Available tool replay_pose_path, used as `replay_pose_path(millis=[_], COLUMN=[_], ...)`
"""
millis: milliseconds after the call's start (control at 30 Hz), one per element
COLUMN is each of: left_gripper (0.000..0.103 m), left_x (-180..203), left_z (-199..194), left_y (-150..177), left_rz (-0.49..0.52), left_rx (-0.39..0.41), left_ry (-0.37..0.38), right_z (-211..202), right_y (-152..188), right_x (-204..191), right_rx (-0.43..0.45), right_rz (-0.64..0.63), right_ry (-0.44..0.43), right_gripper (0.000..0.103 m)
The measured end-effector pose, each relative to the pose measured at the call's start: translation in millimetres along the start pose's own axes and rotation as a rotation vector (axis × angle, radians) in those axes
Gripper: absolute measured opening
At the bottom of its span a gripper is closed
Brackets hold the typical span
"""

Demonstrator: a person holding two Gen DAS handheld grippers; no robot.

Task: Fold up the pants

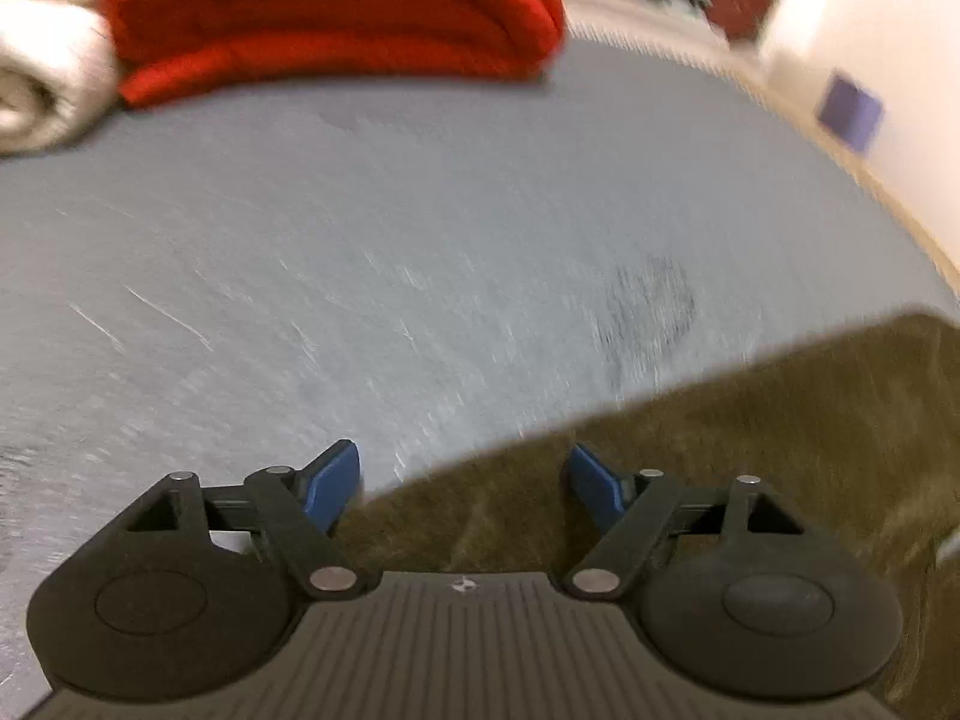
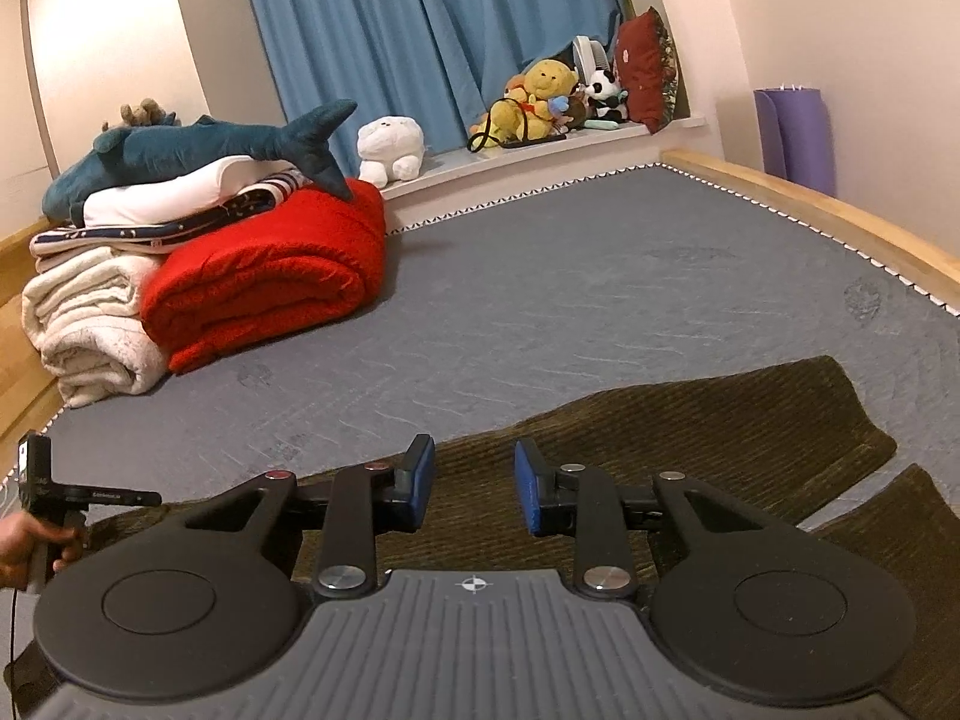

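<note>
- Pants (image 2: 690, 426): dark olive-brown, ribbed like corduroy, spread on the grey mattress (image 2: 570, 276) at its near side. Two leg ends show at the right of the right wrist view, parted by a narrow wedge of bare mattress.
- Left gripper (image 1: 465, 480): released, blue pads well apart, nothing between them. It hangs over the pants' edge, one pad above bare mattress, the other above cloth. The left wrist view is blurred.
- Right gripper (image 2: 474, 486): jaws part-way closed, with a clear gap between the blue pads. The cloth lies under the gap; whether any fold is pinched cannot be told, and none shows between the pads.
- Person's hand (image 2: 30, 546): at the left edge of the right wrist view, holding a gripper handle.
- Handling, as a judgement: soft, limp cloth of moderate weight; the ribbed face should grip the pads well and drag rather than slide on the mattress. Not fragile. Thick seams and hems hold better than a single layer.
- Where to take hold, as a judgement: at an edge, hem or waistband corner, one gripper at each end of the same edge, so the layer lifts flat and folds evenly.
- Surroundings: folded red blanket (image 2: 270, 276) and cream towel (image 2: 90, 330), well apart from the pants, at the far left.
</note>
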State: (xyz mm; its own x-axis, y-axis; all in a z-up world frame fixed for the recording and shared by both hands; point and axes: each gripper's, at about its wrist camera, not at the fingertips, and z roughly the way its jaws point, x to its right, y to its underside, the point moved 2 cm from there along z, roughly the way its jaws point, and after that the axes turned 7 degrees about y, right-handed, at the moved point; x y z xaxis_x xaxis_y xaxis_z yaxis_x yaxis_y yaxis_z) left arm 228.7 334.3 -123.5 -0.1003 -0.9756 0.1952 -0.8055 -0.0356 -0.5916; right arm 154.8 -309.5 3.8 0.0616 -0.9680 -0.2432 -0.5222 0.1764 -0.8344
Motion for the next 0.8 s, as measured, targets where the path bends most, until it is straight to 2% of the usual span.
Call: replay_pose_path(millis=[67, 100, 133, 167, 333, 400, 500, 667, 733, 800], left_gripper=[0.056, 0.037, 0.025, 0.021, 0.016, 0.016, 0.015, 0.013, 0.011, 0.011], left_x=[7.7, 11.7, 14.0, 16.7, 43.4, 66.7, 101.3, 156.4, 169.7, 178.2], left_z=[6.6, 5.2, 1.9, -3.6, -63.2, -88.6, -125.6, -181.7, -197.5, -207.1], left_y=[4.2, 6.5, 8.5, 10.4, 27.0, 40.4, 66.8, 124.5, 145.3, 163.9], left_rz=[0.088, 0.120, 0.137, 0.156, 0.193, 0.234, 0.245, 0.242, 0.184, 0.126], left_rx=[-0.028, -0.031, -0.029, -0.024, 0.101, 0.131, 0.160, 0.155, 0.114, 0.080], left_ry=[-0.015, -0.003, 0.006, 0.010, 0.035, 0.014, -0.008, -0.062, -0.078, -0.061], right_z=[2.2, 3.1, 4.0, 4.8, 5.6, 4.0, 1.9, 7.6, 9.2, 8.9], right_y=[0.7, 0.9, 0.8, 0.8, -1.1, -2.2, -0.4, 7.4, 11.6, 15.1], right_x=[0.1, -0.2, -0.7, -1.4, -4.0, -6.9, -9.6, -6.4, -4.5, -4.1], right_rx=[-0.006, -0.009, -0.010, -0.011, -0.009, -0.003, 0.007, -0.032, -0.054, -0.069], right_rz=[-0.004, -0.005, -0.007, -0.009, -0.005, 0.004, 0.020, 0.081, 0.098, 0.103], right_ry=[0.006, 0.008, 0.009, 0.009, 0.007, 0.003, 0.001, 0.000, -0.004, -0.005], right_gripper=[0.031, 0.031, 0.031, 0.031, 0.031, 0.031, 0.031, 0.031, 0.031, 0.031])
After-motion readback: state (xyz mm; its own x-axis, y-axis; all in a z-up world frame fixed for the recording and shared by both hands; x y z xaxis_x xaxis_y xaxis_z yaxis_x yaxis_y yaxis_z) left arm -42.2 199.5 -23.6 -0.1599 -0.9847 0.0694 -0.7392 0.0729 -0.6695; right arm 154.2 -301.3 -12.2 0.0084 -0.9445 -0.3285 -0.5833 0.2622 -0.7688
